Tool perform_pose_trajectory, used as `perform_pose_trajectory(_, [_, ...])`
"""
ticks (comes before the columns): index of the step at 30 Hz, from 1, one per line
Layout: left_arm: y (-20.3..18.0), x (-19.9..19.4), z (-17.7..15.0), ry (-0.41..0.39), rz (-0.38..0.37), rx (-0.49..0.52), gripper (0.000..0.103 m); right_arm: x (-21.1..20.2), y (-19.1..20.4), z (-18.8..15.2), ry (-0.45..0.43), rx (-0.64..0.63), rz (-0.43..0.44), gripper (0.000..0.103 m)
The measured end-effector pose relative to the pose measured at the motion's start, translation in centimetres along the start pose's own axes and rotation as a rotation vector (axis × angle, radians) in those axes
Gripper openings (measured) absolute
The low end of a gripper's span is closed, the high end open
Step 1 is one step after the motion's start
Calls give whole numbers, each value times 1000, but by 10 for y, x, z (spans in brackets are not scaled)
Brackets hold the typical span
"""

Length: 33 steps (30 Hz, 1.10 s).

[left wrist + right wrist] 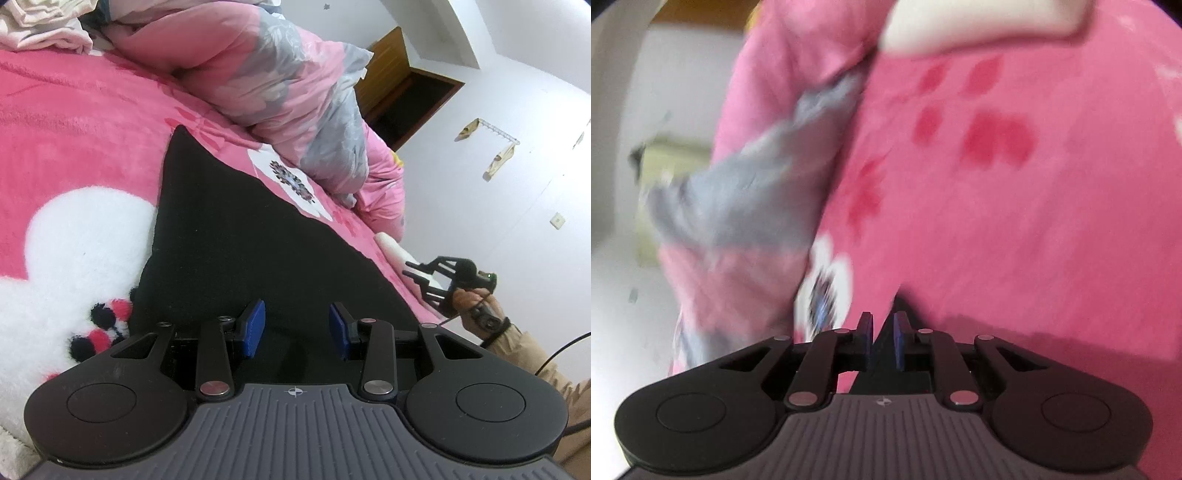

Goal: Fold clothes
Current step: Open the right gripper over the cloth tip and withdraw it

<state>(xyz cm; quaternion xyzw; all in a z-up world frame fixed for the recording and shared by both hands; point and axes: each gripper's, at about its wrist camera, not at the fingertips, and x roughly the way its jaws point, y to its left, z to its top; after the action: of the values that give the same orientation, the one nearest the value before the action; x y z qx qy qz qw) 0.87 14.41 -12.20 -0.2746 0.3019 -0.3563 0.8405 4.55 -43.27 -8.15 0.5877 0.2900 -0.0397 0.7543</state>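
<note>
- Left wrist view: left gripper (297,328) open, its jaws parted above a black garment (236,236) spread on the bed (74,122); nothing is held.
- Right wrist view (blurred): right gripper (882,341) narrowly parted around a black garment corner; whether the pads press it is unclear. A loose hold could let the corner slip, spoiling the fold.

A: What colour is the blanket (92,110)?
B: Pink, with a big white shape and darker pink flowers.
A: And the cloth (236,236) on it?
B: All black.
A: The quilt (295,85)?
B: Pink with grey flowers.
A: The gripper pads (255,328)?
B: Blue.
</note>
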Motion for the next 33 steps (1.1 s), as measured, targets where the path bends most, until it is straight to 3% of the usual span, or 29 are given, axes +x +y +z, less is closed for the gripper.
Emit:
perform_pose_trajectory(3, [1,-1,-1,-1,-5,-4,38,37,11,-27,169,-60,-10,20])
perform_pose_trajectory(5, [1,-2,-1,-1,-9,-6,38,59,12,-20,154,-77,-62,19])
perform_pose_trajectory(9, [2,-3,-1,-4,-17,-14,38,50,10,16,-109,-49,-129,19])
perform_pose_trajectory(11, [3,-3,-1,-4,-21,-17,38,32,20,13,-150,-107,-136,20])
perform_pose_trajectory(15, [4,-3,0,-4,-27,-24,38,27,37,-27,118,-161,-53,26])
perform_pose_trajectory(18, [4,-2,0,-5,-28,-26,38,63,59,-56,301,-264,-16,29])
perform_pose_trajectory(22, [4,-2,0,-9,-31,-36,38,132,77,-61,369,-366,-8,27])
perform_pose_trajectory(23, [5,-2,0,-10,-35,-42,38,138,77,-56,334,-374,-23,23])
perform_pose_trajectory(27, [6,-3,1,-12,-43,-50,38,134,86,-37,125,-360,-79,24])
perform_pose_trajectory(28, [6,-2,1,-10,-45,-51,38,130,91,-38,117,-380,-73,24])
perform_pose_trajectory(30, [7,-3,2,-11,-52,-56,38,129,100,-49,191,-385,-22,24])
perform_pose_trajectory(32, [9,-3,2,-13,-58,-63,38,122,117,-60,178,-447,-63,24])
perform_pose_trajectory(33, [8,-3,3,-15,-58,-66,38,108,127,-59,120,-491,-68,24])
